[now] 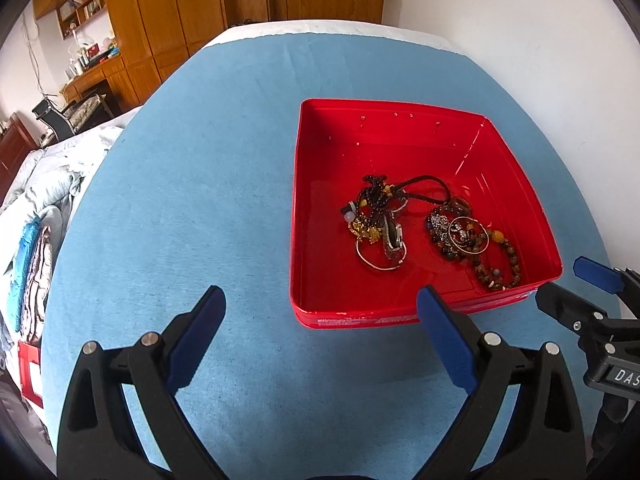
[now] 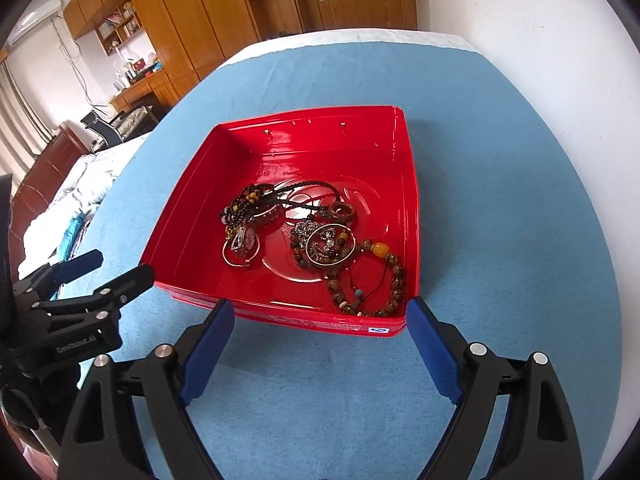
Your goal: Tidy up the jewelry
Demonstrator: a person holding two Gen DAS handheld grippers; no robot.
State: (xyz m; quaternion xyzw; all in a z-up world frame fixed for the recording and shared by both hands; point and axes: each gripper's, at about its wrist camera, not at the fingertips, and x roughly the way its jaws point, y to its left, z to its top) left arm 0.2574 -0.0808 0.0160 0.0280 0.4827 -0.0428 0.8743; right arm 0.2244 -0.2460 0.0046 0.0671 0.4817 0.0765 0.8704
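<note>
Jewelry lies tangled in the red tray, just past both grippers. Left gripper hovers with its jaws spread wide and empty over the blue cloth, near the tray's front left corner. Right gripper is equally wide and empty, its tips at the tray's front wall. A beaded bracelet sits nearest it.

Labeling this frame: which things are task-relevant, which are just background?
Job:
red tray
bead bracelet
bangle
dark necklace
left gripper
right gripper

Background:
blue cloth
bedding
chair
wardrobe
</note>
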